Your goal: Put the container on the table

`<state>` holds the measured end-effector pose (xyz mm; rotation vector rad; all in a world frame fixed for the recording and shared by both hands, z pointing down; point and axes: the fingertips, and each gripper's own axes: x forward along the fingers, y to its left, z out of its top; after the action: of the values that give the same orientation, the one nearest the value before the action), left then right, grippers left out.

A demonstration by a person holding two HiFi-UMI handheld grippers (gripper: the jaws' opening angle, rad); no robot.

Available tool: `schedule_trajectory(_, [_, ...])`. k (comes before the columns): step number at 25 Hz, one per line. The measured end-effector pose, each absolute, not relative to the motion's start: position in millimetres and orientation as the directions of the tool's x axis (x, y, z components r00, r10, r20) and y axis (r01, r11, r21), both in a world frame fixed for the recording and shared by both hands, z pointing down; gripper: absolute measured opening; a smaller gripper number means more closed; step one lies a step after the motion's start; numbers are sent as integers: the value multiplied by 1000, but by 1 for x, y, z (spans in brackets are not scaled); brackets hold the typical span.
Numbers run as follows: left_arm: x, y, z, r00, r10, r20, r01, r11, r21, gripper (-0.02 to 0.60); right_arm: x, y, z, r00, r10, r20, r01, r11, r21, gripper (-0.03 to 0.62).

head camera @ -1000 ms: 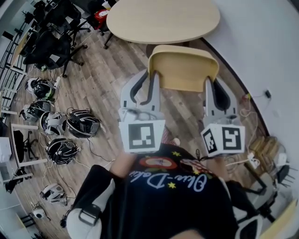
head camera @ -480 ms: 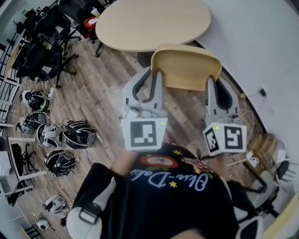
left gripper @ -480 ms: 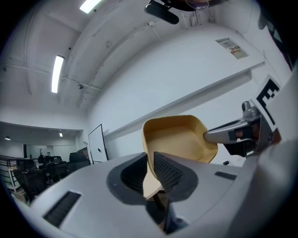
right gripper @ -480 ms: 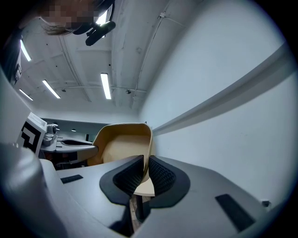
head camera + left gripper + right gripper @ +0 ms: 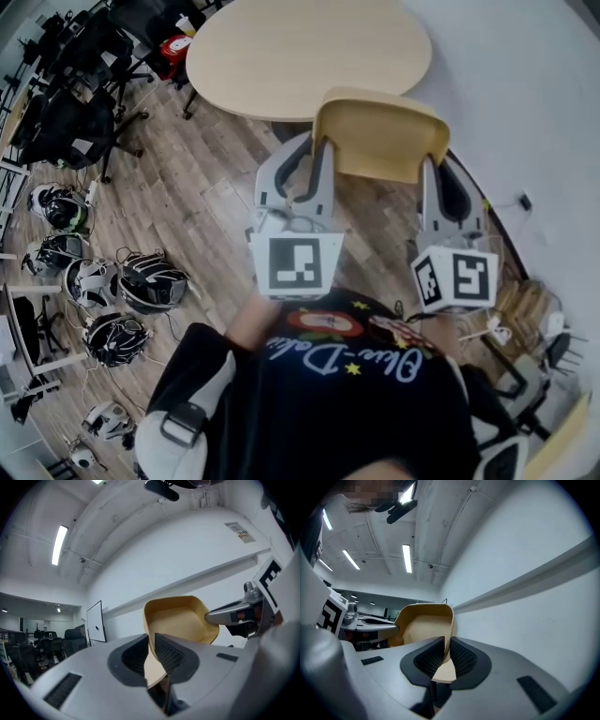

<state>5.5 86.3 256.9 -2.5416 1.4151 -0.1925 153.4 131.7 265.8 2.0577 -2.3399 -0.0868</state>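
**Container held by two tools near the worktop**

The tan container [image 5: 380, 141] is carried in the air in front of the person, between the two tools. The left tool [image 5: 317, 155] is pinching the left wall of the container: in the left gripper view its ribbed pads are closed on the thin rim, one pad inside and one outside. The right tool [image 5: 438, 169] is pinching the opposite, right wall in the same way, which the right gripper view shows clearly. Both tools point about level, and the open side of the container faces up.

In the head view the container is above the wooden floor [image 5: 202, 178]. Its far edge comes just to the near edge of the round, light worktop [image 5: 300, 47], and it does not rest there. The top of the worktop is bare. To the left, several helmets [image 5: 145, 281] lie on the floor with cables, and dark office chairs [image 5: 66, 122] stand farther back. A white wall [image 5: 534, 84] is on the right.
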Motion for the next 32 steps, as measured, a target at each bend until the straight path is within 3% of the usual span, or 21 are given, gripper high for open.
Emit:
schedule_trajectory(21, [-49, -43, 270, 575, -818, -2, -809, -569, -149, 37, 97, 8, 269, -101, -995, 28, -986, 103, 132, 37])
schedule_trajectory(32, [-44, -72, 282, 615, -788, 28, -788, -615, -4, 29, 106, -27, 284, -114, -991, 64, -990, 119, 81, 37])
